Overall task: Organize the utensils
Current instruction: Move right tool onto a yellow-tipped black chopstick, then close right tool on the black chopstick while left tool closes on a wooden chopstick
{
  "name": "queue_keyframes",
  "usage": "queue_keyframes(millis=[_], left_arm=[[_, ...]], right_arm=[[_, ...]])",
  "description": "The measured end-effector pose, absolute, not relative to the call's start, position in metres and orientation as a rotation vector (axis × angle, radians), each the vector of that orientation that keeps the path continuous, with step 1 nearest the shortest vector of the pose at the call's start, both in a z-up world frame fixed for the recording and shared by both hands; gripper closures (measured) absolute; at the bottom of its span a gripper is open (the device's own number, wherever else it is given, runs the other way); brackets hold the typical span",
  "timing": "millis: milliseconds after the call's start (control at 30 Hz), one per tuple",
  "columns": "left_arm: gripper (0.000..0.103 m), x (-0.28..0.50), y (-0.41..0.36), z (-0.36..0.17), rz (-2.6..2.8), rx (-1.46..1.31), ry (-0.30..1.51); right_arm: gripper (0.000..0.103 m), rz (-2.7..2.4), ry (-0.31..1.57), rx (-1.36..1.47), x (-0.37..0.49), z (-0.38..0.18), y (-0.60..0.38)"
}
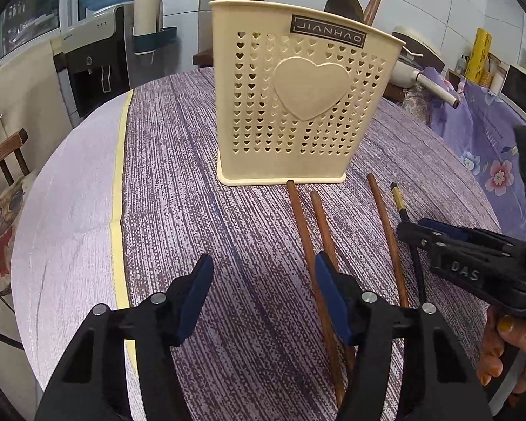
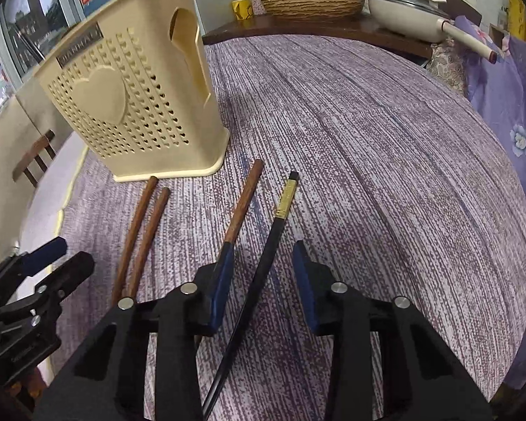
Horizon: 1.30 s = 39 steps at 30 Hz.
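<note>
Between the right tool's (image 2: 263,273) parted pads lies a black chopstick (image 2: 259,277), untouched by either pad. Left of it rest three brown chopsticks (image 2: 243,203) on the desk (image 2: 385,147). Ahead of both tools stands the holder (image 1: 298,105), upright. Left tool (image 1: 263,291) gapes over bare cloth, gripping nothing; one brown chopstick passes just under its right pad.
</note>
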State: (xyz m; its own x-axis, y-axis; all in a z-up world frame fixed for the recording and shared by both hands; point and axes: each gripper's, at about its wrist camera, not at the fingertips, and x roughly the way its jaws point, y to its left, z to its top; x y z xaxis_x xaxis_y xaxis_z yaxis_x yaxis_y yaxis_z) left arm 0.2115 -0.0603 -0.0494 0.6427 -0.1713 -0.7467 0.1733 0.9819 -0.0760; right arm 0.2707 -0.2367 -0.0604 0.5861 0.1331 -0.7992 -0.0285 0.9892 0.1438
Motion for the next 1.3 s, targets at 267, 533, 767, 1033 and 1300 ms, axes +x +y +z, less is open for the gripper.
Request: queue_keyframes(millis=[267, 533, 767, 1033, 1300], left_arm=[[0.048, 0.219, -0.071, -0.054, -0.207, 0.044, 0.874], [0.054, 0.232, -0.089, -0.056, -0.227, 0.076, 0.892], [0.064, 0.246, -0.093, -0.065, -0.204, 0.076, 0.915], [0.069, 0.257, -0.100, -0.066, -0.177, 0.117, 0.919], [0.087, 0.266, -0.106, -0.063, -0.161, 0.142, 0.924]], right_arm=[[0.084, 0.031, 0.923, 0.076, 0.286, -0.064, -0.232], [0.088, 0.035, 0.913, 0.085, 0.288, -0.063, -0.237], [0.088, 0.033, 0.910, 0.085, 0.288, -0.063, -0.241], [0.088, 0.010, 0.908, 0.077, 0.285, -0.063, -0.235], [0.091, 0.016, 0.911, 0.095, 0.289, -0.062, -0.228]])
